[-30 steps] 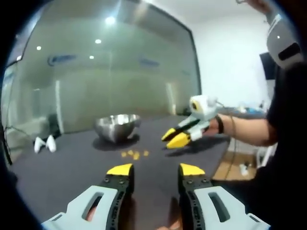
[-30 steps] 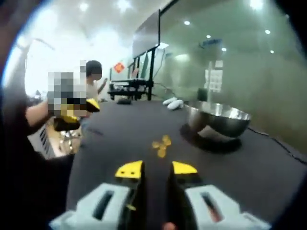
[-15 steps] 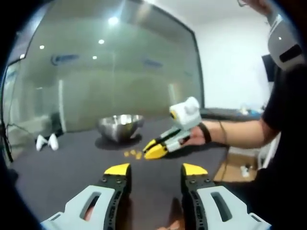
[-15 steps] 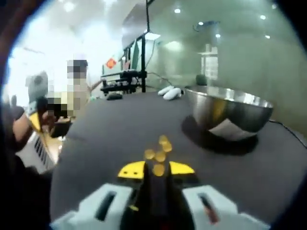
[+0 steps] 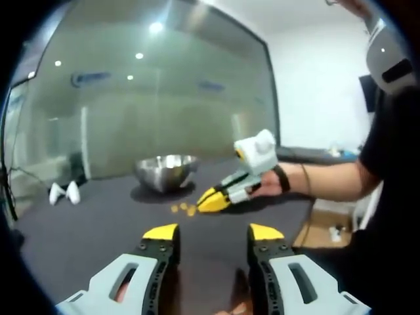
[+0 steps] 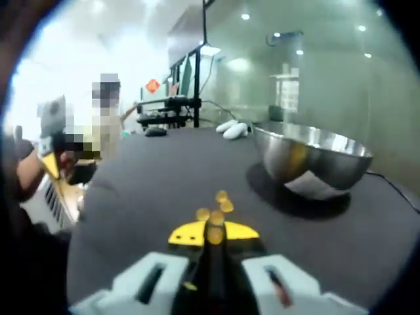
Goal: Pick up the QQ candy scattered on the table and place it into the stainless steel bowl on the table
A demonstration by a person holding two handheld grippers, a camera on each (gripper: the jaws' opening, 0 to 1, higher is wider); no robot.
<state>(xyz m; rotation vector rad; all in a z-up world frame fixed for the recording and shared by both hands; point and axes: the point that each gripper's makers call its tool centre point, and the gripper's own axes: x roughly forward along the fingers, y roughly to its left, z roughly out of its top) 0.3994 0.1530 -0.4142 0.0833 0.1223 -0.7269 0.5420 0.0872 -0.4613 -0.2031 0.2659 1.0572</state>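
Several yellow QQ candies (image 6: 223, 205) lie in a small cluster on the dark table, seen smaller in the left gripper view as candies (image 5: 180, 209). The stainless steel bowl (image 6: 312, 156) stands just beyond them; the same bowl (image 5: 166, 172) appears behind the cluster. My right gripper (image 6: 214, 233) is down at the near edge of the cluster, its yellow tips pinched on one candy (image 6: 214, 235). It enters the left gripper view as a right gripper (image 5: 209, 202) held by a hand. My left gripper (image 5: 213, 233) hovers open above the table, holding nothing.
A glass wall runs behind the table (image 5: 98, 230). Two white objects (image 5: 63, 193) lie at the far table edge, also seen as white objects (image 6: 231, 128). The person's forearm (image 5: 321, 180) reaches in from the right. A desk with equipment (image 6: 167, 111) stands in the background.
The right gripper moved forward and down to the candy cluster and narrowed its jaws around one candy. The left gripper stayed nearly still and open.
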